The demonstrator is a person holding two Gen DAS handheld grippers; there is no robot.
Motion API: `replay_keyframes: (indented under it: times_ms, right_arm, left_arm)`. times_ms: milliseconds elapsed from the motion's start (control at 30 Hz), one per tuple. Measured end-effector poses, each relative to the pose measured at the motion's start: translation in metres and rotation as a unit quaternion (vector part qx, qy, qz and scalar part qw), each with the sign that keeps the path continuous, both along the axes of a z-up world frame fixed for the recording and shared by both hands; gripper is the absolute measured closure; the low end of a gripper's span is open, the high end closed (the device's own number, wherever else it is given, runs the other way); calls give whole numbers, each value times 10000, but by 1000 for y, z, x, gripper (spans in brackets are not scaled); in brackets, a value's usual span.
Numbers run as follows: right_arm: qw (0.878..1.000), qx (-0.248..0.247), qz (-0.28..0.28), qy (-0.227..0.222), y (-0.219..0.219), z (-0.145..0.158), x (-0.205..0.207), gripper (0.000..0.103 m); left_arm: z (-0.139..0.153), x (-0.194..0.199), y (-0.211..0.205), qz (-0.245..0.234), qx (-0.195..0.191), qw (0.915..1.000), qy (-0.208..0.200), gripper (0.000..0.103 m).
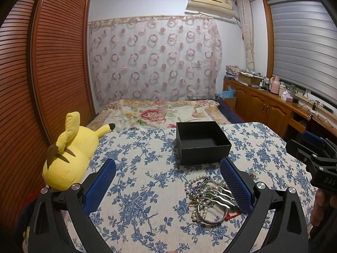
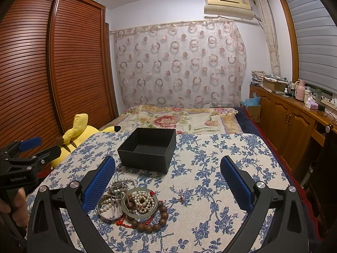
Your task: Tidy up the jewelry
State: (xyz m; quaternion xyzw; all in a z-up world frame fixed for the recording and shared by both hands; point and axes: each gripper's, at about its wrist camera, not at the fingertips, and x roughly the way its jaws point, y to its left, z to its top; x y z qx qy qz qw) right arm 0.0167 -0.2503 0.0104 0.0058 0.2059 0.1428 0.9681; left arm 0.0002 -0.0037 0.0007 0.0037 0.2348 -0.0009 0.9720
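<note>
Both the left hand-held gripper (image 1: 168, 176) and right hand-held gripper (image 2: 167, 168) were held apart and empty. The jewelry (image 2: 131, 202) was heaped between them, probably tangled, just short of the black box (image 2: 147, 151) set ready on the counter (image 2: 221, 189).

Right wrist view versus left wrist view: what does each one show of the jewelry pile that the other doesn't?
Only the right wrist view shows the brown wooden bead bracelet curving around the pile's near side, with the red cord in full.

Only the left wrist view shows the wavy silver hairpin clearly; its right finger pad covers the pile's right edge.

Both show the open black box, apparently empty, behind the pile, the pearl strands, the silver bangle, the yellow plush toy, and both grippers open, holding nothing.
</note>
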Motion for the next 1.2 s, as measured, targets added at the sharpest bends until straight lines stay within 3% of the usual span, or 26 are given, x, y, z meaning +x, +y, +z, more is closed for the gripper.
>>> replay_keyframes:
  times_ms: [867,1200]
  right_arm:
    - [9999,-16,85,71,6,0,-6,2]
    - [9985,-122,353,389,0,-32,7,6]
  left_arm:
    - [3,-1,-5,-21,-2,10000,41,7]
    - [-34,16,3,-266,-98,9981,544,8]
